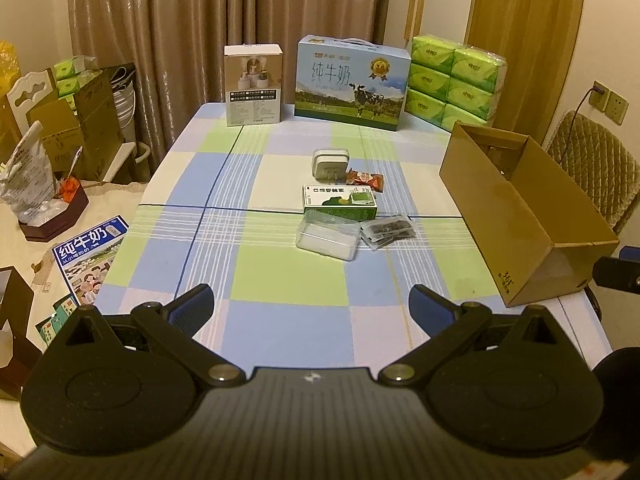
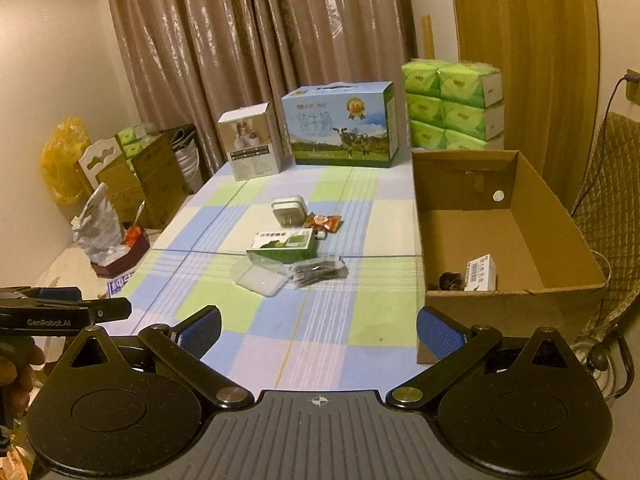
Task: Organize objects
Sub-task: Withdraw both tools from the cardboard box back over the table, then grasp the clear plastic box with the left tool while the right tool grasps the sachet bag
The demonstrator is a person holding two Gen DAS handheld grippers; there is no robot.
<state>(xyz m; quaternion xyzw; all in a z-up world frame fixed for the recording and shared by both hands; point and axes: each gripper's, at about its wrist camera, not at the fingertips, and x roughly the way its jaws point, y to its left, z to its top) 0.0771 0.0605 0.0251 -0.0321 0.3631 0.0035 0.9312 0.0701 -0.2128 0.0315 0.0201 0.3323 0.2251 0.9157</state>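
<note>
Both my grippers, left (image 1: 311,305) and right (image 2: 318,328), hover wide open and empty over the checked tablecloth (image 1: 288,280), small items clustered mid-table around the green rectangular carton (image 1: 340,201), open brown cardboard box (image 2: 516,240) right of them.

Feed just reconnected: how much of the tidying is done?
Early. The cardboard box already holds a small white carton and a dark item. Both grippers, left and right, are open and empty. Charger, snack, green box, clear case and sachets remain on the table.
</note>
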